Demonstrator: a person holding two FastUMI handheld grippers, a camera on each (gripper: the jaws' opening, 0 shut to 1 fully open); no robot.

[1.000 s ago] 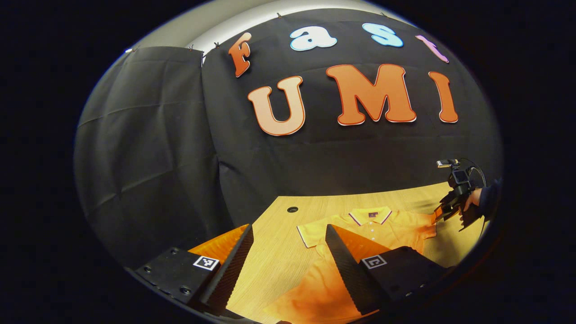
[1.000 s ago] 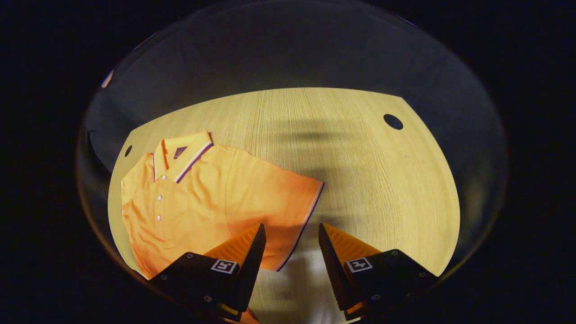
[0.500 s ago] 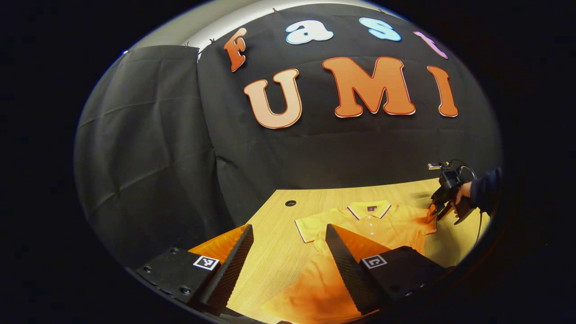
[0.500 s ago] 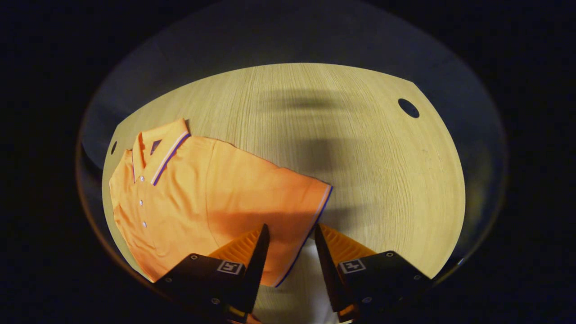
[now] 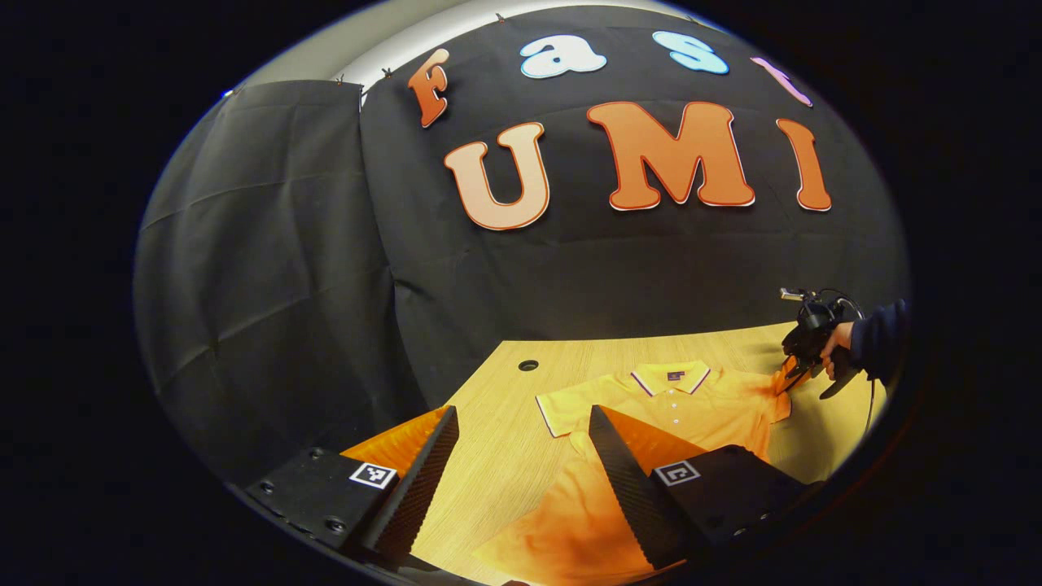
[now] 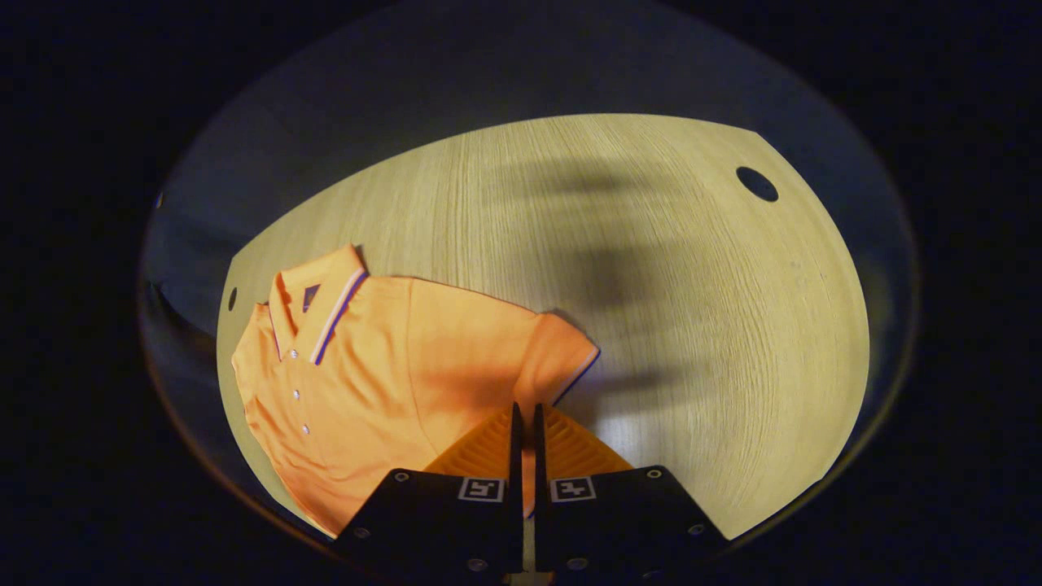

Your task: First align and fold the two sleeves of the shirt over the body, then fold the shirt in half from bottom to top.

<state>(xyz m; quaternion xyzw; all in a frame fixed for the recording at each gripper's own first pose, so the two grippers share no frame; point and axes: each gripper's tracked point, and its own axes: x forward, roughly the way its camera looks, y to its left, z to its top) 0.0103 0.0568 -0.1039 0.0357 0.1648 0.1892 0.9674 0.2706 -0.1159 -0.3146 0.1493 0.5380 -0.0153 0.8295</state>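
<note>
Wooden tabletop (image 6: 667, 325) carries an orange polo shirt (image 6: 383, 374), lying flat with its buttoned collar at the far left. Right gripper (image 6: 525, 419) is clenched on the sleeve (image 6: 562, 362) cuff; it should carry it straight across onto the body, keeping the fabric taut. Left gripper (image 5: 521, 431) hangs released above the hem.

Wooden table (image 6: 651, 285) — orange shirt (image 6: 383, 374) flat

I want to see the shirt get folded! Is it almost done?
Not yet. The orange polo shirt lies flat on the wooden table, nothing folded. The right gripper is shut on one sleeve. The left gripper hangs open. Both sleeve folds and the bottom-to-top fold remain.
</note>
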